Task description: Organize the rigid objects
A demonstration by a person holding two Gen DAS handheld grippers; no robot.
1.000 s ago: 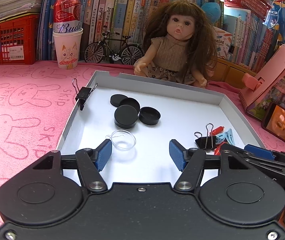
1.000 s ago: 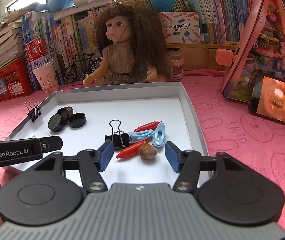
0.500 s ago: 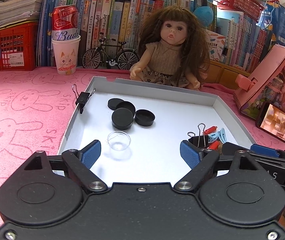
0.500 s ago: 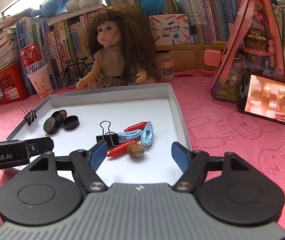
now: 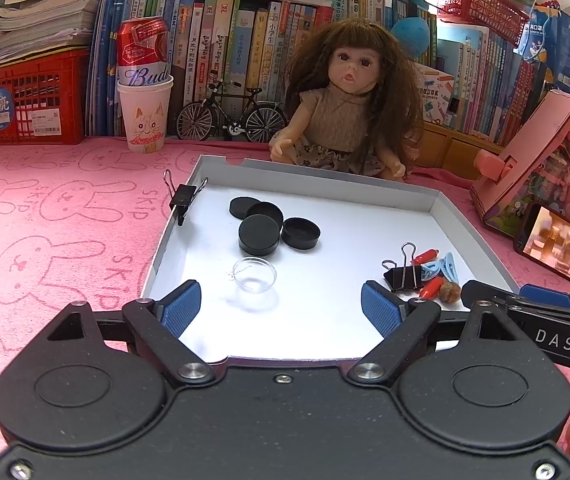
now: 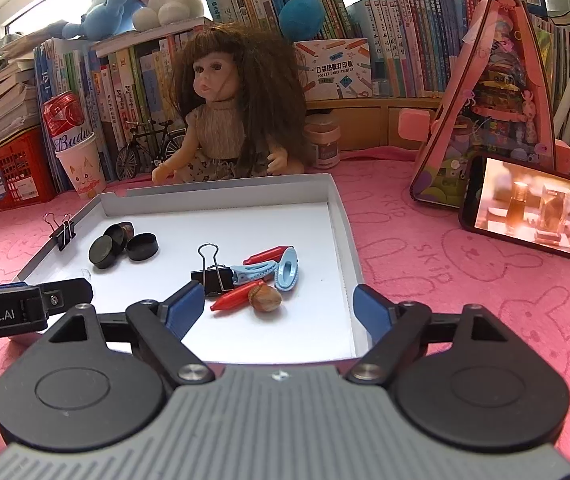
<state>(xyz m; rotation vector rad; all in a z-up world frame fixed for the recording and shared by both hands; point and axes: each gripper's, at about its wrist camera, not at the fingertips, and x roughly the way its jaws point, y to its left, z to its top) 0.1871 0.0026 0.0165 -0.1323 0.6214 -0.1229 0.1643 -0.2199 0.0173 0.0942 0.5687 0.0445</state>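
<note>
While both grippers hover at the near edge of the shallow white cardboard tray (image 5: 469,224), nothing is gripped: left gripper (image 5: 281,307) has blue ribbed pads spread wide with only bare tray floor between them, right gripper (image 6: 272,307) likewise wide, and its jaws have just been opening, nothing pinched. Compared with a second ago both pairs of pads stand clearly further apart; the left one had been narrower, close to the clear dish, and now sits back from it. Tray contents, left cluster: four matte black round caps (image 5: 259,235), flat discs, touching and partly overlapping, plus a small clear plastic dish (image 5: 254,274) just in front of them, upright. One black metal binder clip (image 5: 183,199) is clamped on the tray's left wall. Right cluster: second black binder clip (image 6: 214,276) with wire handles up, two pale blue plastic hair clips (image 6: 287,270), two red crayon-shaped pieces (image 6: 238,300), and a brown hazelnut (image 6: 266,299), all touching or just beside each other; none have shifted since the earlier frames. Tray sits on a pink fuzzy cloth (image 5: 57,240) with rabbit outlines. Behind it: long-haired doll (image 5: 351,108), model bicycle (image 5: 231,120), paper cup (image 5: 145,116) holding a red can (image 5: 143,52). Phone (image 6: 529,206) with a lit screen leans on a pink triangular case (image 6: 497,104) to the right.
</note>
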